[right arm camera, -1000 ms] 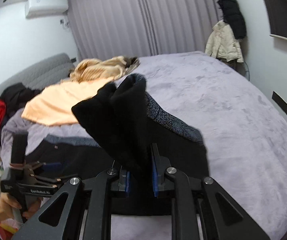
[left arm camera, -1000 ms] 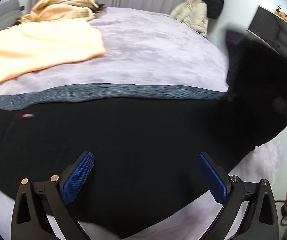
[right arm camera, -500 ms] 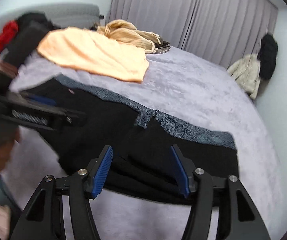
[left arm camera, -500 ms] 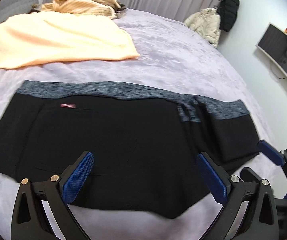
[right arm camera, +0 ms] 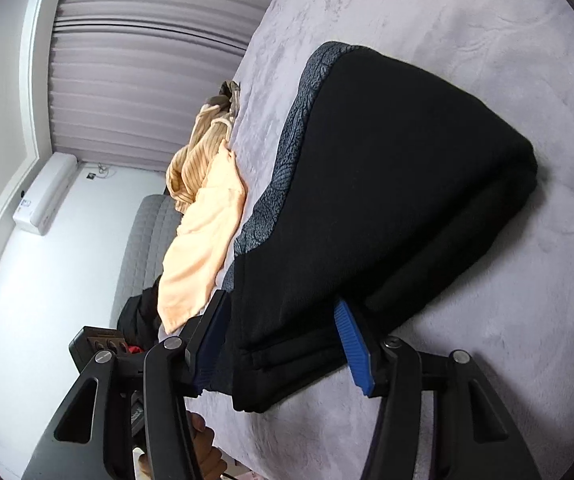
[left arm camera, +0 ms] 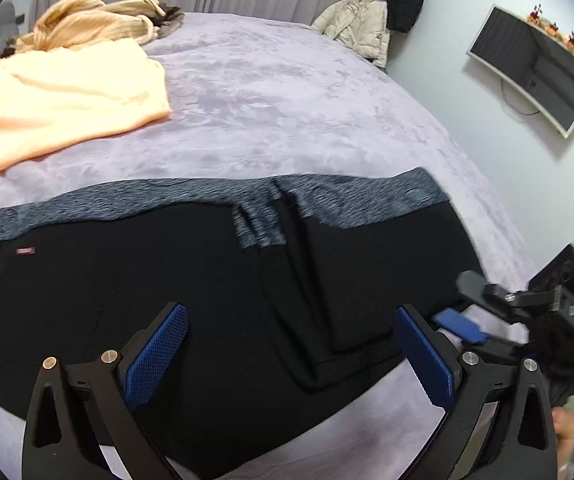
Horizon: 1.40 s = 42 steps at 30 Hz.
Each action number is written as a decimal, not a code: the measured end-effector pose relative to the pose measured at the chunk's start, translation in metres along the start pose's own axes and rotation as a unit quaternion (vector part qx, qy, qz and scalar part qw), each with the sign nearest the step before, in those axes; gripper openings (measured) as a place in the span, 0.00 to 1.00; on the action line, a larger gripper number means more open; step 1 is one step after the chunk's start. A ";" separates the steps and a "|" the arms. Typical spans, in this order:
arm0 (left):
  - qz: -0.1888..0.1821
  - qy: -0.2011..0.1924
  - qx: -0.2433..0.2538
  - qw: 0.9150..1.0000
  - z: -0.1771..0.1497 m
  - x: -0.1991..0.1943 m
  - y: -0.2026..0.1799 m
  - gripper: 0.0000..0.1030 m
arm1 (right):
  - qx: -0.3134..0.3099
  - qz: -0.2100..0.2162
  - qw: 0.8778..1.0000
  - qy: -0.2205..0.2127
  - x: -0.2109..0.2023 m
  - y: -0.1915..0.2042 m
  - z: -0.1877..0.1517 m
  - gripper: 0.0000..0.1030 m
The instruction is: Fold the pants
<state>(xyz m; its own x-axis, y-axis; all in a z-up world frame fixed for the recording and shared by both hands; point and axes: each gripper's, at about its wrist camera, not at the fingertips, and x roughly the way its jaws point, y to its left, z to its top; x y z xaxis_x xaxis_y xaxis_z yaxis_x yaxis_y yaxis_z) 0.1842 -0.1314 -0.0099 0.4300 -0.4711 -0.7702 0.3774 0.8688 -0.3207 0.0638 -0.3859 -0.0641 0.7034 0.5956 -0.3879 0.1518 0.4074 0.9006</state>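
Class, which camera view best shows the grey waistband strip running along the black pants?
The left wrist view: the grey waistband strip runs unbroken across the pants. The right wrist view shows it only edge-on, partly hidden behind the folded layers.

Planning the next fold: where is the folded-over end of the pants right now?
In the left wrist view the folded end lies on the pants' right half, beside the right hand-held gripper.

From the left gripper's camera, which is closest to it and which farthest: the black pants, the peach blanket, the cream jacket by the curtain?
1. Black pants, directly under the left gripper.
2. Peach blanket, beyond, far left on the bed.
3. Cream jacket, hanging past the bed's far right corner.
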 end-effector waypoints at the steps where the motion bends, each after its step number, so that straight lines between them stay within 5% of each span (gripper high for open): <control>1: -0.016 0.003 -0.002 1.000 0.003 0.002 -0.002 1.00 | 0.005 0.001 1.000 -0.005 0.001 -0.002 0.002 0.57; 4: -0.046 0.031 0.005 0.998 0.009 0.019 -0.012 0.99 | 0.034 0.009 0.999 -0.012 0.009 -0.012 0.009 0.53; 6: -0.066 0.057 -0.006 0.996 0.009 0.033 -0.014 0.66 | 0.050 0.006 0.999 -0.007 0.013 -0.020 0.010 0.06; 8: -0.063 0.081 -0.011 0.995 0.009 0.042 -0.016 0.59 | 0.062 0.009 0.998 -0.001 0.015 -0.025 0.010 0.06; 13: -0.040 0.043 0.020 0.998 0.001 0.020 -0.019 0.60 | 0.000 0.008 1.000 0.004 0.010 0.008 0.005 0.06; 16: 0.026 0.044 0.026 0.998 -0.009 0.031 -0.009 0.70 | -0.016 -0.039 0.999 0.030 0.031 0.002 -0.002 0.05; 19: 0.021 0.044 0.015 0.999 -0.017 0.033 -0.003 0.70 | 0.006 -0.035 0.999 0.034 0.042 -0.019 -0.010 0.05; 22: 0.034 0.036 0.033 0.998 -0.010 0.019 -0.008 0.70 | -0.024 -0.035 0.997 0.063 0.032 -0.002 -0.005 0.12; 25: 0.038 -0.002 0.041 0.998 0.005 0.001 -0.010 0.73 | -0.072 -0.026 0.994 0.081 0.008 0.023 0.003 0.42; 27: 0.023 -0.019 0.026 0.999 0.019 -0.007 -0.012 0.89 | -0.110 -0.023 0.993 0.047 -0.016 0.040 0.015 0.64; 31: -0.008 -0.022 0.024 0.999 0.047 0.001 -0.027 0.89 | -0.141 -0.041 0.988 -0.037 -0.047 0.054 0.060 0.65; 35: 0.011 0.001 0.059 0.998 0.063 0.032 -0.048 0.89 | -0.159 -0.148 0.973 -0.073 -0.035 0.035 0.109 0.65; 38: 0.016 0.029 0.058 0.998 0.067 0.056 -0.051 0.89 | -0.123 -0.130 0.984 0.014 0.018 0.008 0.129 0.64; 39: 0.018 0.033 0.057 0.998 0.067 0.061 -0.052 0.89 | -0.108 -0.112 0.987 0.050 0.035 0.000 0.130 0.55; 42: 0.032 0.040 0.058 0.997 0.065 0.069 -0.048 0.89 | -0.102 -0.128 0.984 0.066 0.055 -0.003 0.121 0.53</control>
<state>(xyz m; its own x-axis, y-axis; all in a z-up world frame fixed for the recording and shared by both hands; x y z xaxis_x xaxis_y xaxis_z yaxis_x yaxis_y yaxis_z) 0.2488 -0.2158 -0.0122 0.3915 -0.3973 -0.8300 0.4459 0.8709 -0.2065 0.1856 -0.4379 -0.0644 0.5612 0.5346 -0.6319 0.1612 0.6783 0.7169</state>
